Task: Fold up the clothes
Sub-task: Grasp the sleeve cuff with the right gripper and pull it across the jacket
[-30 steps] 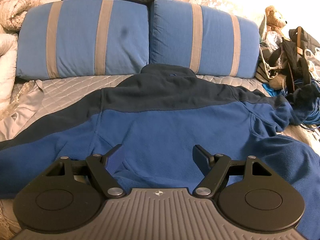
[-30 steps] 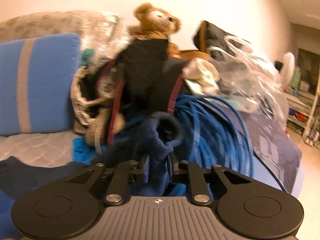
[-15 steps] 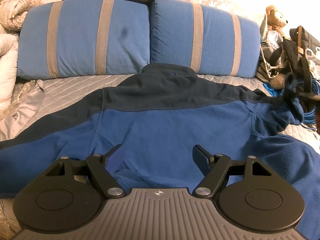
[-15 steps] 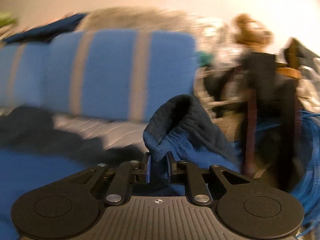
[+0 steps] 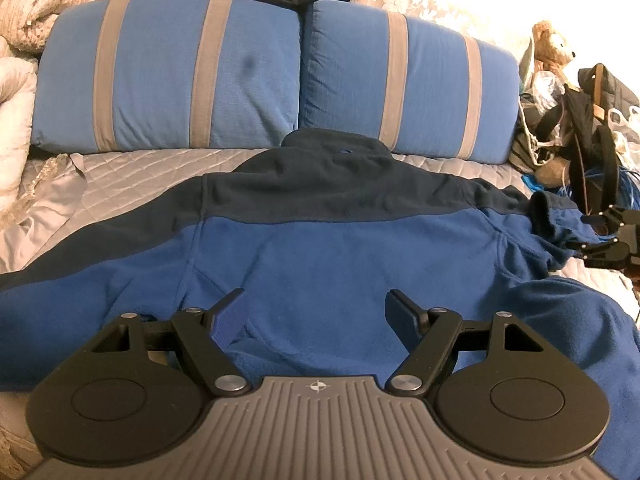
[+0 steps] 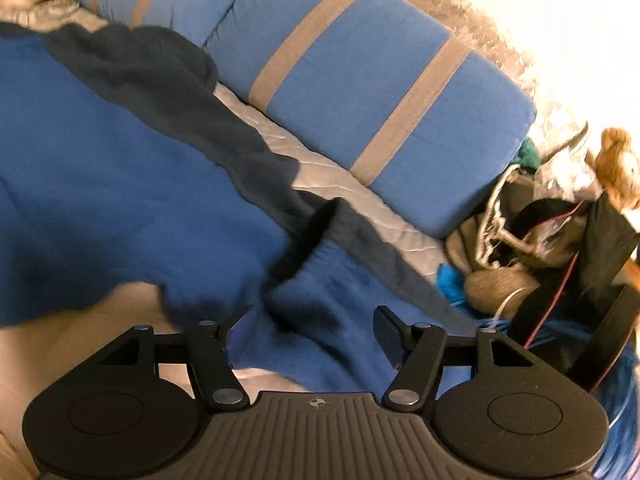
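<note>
Blue fleece jacket w/ dark navy yoke (image 5: 320,248) spread flat, back up, on grey quilted bedcover (image 5: 120,172), collar toward two blue striped pillows (image 5: 192,80). Left gripper (image 5: 316,316) over hem, jaws wide, gripping nothing. Right gripper (image 6: 314,334) opening; navy-cuffed sleeve end (image 6: 316,264) lying loose between pads.

The left wrist view sits low over the near hem of the fleece (image 5: 340,264), looking level-on and slightly down toward two pillows (image 5: 280,80) across the top of the frame. The right wrist view is close over the sleeve cuff (image 6: 320,248), rolled so the pillows (image 6: 360,80) run diagonally from upper left to right. Both views share the fleece, pillows, quilt (image 5: 132,176) and the clutter with a teddy (image 5: 554,46) at right. The right gripper (image 5: 600,236) shows at the left view's right edge.
</note>
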A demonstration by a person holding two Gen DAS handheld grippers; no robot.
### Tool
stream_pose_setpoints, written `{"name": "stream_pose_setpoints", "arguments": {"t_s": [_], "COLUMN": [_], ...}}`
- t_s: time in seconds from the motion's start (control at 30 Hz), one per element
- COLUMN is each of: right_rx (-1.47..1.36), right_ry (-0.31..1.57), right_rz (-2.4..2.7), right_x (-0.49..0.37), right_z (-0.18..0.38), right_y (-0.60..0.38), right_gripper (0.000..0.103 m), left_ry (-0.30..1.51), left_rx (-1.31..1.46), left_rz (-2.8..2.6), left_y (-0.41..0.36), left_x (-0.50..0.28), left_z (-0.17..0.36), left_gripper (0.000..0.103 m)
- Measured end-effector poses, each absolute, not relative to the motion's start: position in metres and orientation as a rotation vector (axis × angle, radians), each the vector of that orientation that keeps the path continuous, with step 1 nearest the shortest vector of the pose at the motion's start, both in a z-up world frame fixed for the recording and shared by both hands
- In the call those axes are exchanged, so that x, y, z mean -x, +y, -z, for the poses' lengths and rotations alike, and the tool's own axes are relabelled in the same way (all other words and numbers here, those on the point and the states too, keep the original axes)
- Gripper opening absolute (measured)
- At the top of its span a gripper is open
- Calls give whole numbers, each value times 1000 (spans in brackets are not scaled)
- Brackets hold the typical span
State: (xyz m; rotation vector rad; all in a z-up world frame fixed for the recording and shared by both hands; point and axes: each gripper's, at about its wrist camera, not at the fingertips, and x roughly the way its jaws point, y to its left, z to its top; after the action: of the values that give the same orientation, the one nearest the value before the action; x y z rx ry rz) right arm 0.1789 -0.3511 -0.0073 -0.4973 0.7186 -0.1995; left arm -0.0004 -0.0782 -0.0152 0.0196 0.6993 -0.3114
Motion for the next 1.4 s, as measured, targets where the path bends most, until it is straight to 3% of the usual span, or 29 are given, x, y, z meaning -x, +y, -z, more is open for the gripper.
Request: {"name": "stream_pose_setpoints", "arguments": {"t_s": [0.23, 0.37, 0.5, 0.6, 0.8, 1.0, 1.3, 1.4], "right_rx": [511, 527, 557, 545, 492, 692, 793, 833], "right_ry": [821, 886, 902, 826, 658, 725, 718, 724], "right_rz": [150, 108, 106, 153, 169, 8, -25, -42], "right_x": [-204, -215, -220, -218, -209, -199, -200, -205], "right_z": [10, 17, 19, 7, -25, 10, 16, 17], "right_y": [-366, -366, -360, -355, -321, -266, -259, -255], "right_gripper": [44, 38, 16, 10, 10, 12, 39, 40], "left_ry": [699, 699, 698, 696, 697, 694, 693, 694], "left_rx": [-9, -3, 2, 5, 9, 11, 21, 25], "left_rz": [312, 313, 315, 316, 318, 314, 316, 314], "left_y": [-77, -77, -76, -75, -74, -73, -73, -72], "left_x": [0, 0, 0, 0, 0, 0, -1, 0], "left_z": [15, 15, 15, 15, 15, 15, 16, 16], "left_gripper": [75, 75, 75, 75, 75, 75, 75, 75]}}
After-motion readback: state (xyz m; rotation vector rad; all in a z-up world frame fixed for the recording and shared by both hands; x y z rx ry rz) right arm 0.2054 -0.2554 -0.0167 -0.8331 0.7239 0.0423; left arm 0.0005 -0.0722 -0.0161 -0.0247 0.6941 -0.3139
